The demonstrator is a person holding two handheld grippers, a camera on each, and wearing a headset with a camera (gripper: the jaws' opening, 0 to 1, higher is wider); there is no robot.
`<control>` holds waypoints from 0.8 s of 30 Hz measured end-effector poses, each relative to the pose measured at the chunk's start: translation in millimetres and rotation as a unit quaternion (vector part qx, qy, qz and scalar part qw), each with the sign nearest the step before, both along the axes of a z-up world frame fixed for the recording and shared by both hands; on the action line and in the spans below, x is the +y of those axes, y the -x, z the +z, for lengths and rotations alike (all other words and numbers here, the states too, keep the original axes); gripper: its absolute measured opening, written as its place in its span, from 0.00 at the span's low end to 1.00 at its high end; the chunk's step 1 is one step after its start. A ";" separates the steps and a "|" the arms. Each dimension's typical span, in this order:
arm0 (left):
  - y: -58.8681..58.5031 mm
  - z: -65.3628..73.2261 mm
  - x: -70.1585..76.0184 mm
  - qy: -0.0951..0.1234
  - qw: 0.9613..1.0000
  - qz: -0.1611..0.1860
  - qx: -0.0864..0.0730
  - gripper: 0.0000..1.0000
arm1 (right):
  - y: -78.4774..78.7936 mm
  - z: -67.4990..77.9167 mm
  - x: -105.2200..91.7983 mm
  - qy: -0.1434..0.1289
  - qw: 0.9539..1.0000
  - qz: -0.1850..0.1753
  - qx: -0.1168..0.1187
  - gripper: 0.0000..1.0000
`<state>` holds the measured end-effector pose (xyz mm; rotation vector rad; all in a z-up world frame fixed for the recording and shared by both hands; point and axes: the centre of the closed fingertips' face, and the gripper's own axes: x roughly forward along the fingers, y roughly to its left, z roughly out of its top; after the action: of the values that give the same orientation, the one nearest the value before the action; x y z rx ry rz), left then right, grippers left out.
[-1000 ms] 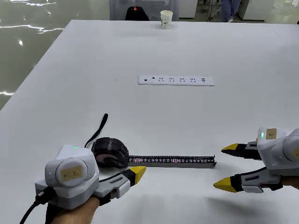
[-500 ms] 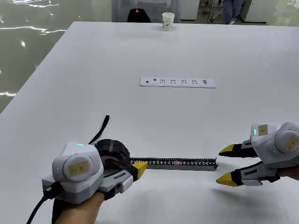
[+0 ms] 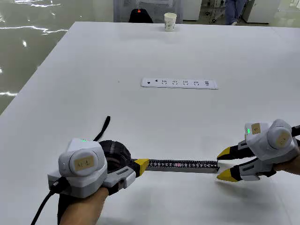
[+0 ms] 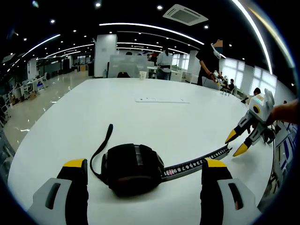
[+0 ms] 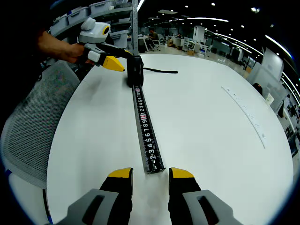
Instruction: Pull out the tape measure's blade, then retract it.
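On smooth white worktop: rounded black tape measure case, numbered blade drawn out flat. Astride case: left tongs, spread wide. At blade tip: right tongs, narrowly parted, contact unclear.

The tape measure's case is black, and its blade is black with white numerals and one small red mark. The left gripper and right gripper are white-grey, with black jaws tipped yellow. The table and power strip are white.
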<state>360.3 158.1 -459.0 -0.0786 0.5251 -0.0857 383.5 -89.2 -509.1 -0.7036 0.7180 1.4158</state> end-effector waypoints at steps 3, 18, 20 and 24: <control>-2.5 -0.3 -0.2 0.002 1.000 0.003 0.001 0.99 | -1.2 -2.4 0.1 0.004 1.000 0.006 0.001 0.25; -10.7 -5.0 -4.9 0.013 1.000 0.011 0.007 0.96 | -3.9 -9.2 1.6 0.013 0.999 0.030 0.002 0.14; -11.6 -5.5 -4.7 0.014 1.000 0.013 0.008 0.95 | -4.7 -9.8 2.2 0.014 0.999 0.031 0.003 0.13; -12.9 -7.0 -4.1 0.017 1.000 0.016 0.010 0.93 | -4.6 -10.8 3.8 0.014 0.999 0.035 0.005 0.12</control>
<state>373.3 154.1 -466.1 -0.1213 0.5428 -0.0629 388.1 -85.5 -519.8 -0.7499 0.7274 1.4762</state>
